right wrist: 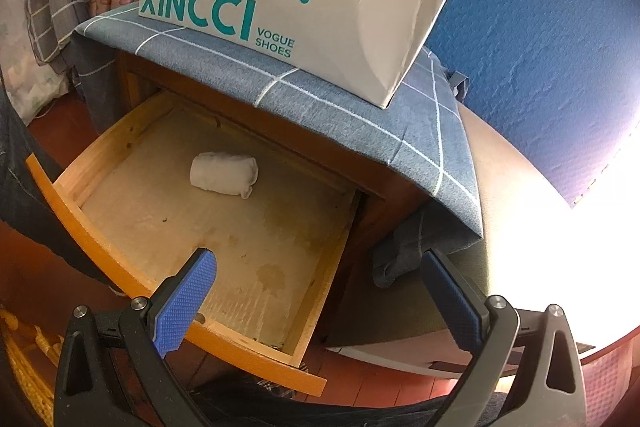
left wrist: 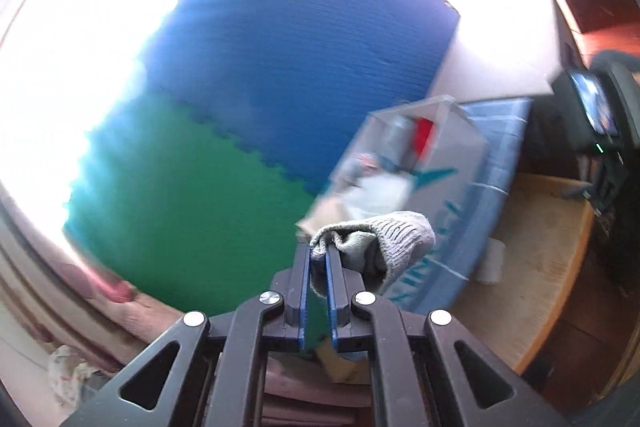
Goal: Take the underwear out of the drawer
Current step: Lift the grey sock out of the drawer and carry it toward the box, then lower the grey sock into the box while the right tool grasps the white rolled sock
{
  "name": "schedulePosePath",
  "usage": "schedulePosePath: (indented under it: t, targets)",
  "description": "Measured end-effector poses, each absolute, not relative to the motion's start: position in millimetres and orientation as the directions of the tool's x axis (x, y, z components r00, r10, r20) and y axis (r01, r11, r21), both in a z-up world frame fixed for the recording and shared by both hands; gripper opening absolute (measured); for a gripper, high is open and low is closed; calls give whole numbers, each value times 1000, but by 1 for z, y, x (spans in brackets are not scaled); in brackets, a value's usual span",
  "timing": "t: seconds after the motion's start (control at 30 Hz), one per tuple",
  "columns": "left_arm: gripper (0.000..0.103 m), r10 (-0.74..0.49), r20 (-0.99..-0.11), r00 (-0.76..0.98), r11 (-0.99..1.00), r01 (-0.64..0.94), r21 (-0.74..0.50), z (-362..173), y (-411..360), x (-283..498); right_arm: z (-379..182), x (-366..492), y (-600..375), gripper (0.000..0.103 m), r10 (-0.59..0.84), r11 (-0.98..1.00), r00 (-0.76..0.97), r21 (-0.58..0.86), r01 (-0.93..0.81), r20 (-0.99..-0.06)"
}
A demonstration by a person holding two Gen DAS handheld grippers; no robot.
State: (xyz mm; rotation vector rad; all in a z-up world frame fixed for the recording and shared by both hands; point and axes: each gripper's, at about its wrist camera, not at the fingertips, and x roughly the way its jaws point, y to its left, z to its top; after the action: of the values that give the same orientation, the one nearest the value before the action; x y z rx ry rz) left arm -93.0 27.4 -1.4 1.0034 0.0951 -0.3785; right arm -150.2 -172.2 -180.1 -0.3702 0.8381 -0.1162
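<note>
My left gripper (left wrist: 319, 252) is shut on a rolled grey knitted garment (left wrist: 380, 243), held up in the air in front of the white shoe box (left wrist: 436, 155). In the right wrist view the wooden drawer (right wrist: 120, 263) stands pulled out, with one white rolled garment (right wrist: 224, 174) lying on its bottom near the back. My right gripper (right wrist: 320, 267) hovers open above the drawer's front right corner, nothing between its blue pads (right wrist: 182, 301).
A white shoe box (right wrist: 304, 3) stands on the blue checked cloth (right wrist: 352, 107) over the cabinet, with clothes inside it in the left wrist view. Blue and green foam mats (left wrist: 280, 47) cover the wall behind. Bedding (right wrist: 64, 7) lies at the left.
</note>
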Motion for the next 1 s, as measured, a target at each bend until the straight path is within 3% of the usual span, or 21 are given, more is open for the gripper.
schedulePosePath:
  t: [0.37,0.57,0.83,1.0]
  targets:
    - [7,-195,-111,975,530,200,824,127,30,-45,-205,-119,-152,101,-90,959,587,-230,-168,-805]
    - [7,-185,-122,975,535,204,820,162,12,-6,-225,-94,-134,101,3,965,518,-134,-227,-855]
    - [7,-175,-174,969,539,242,807,162,-9,26,-251,-56,-107,101,66,962,435,-59,-267,-898]
    - [7,-180,-222,958,509,284,813,135,-16,37,-261,-34,-106,101,138,985,414,80,-153,-900]
